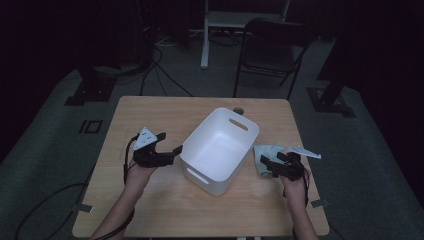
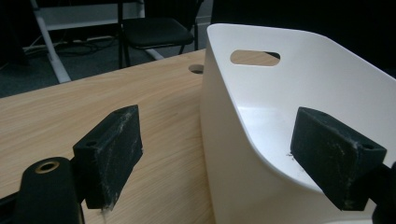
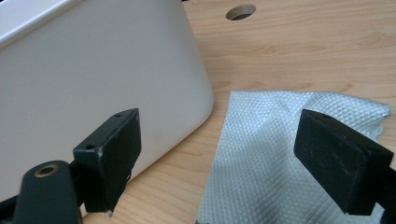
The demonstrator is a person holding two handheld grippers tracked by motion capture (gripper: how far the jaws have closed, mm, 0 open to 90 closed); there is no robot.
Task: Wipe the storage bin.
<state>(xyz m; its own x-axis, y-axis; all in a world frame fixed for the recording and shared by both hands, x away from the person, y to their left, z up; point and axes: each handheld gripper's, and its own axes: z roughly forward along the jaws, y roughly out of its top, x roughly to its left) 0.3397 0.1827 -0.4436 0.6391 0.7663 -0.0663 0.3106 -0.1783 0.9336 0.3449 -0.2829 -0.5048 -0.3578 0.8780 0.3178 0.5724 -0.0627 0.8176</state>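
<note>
Two grippers are showing in the high view: my left gripper point(image 1: 167, 150) is sitting just beside the white bin point(image 1: 220, 150) on the wooden table point(image 1: 150, 112), and my right gripper point(image 1: 274, 162) is hovering at the pale cloth point(image 1: 265, 152), right of the bin.

In the left gripper view the jaws are standing open, one on each side of the bin wall point(image 2: 243, 140), pressing nothing.

In the right gripper view the jaws are standing wide open over the cloth point(image 3: 271, 154); whether they are touching it, I cannot tell. The cloth is lying flat near the bin point(image 3: 93, 70).
</note>
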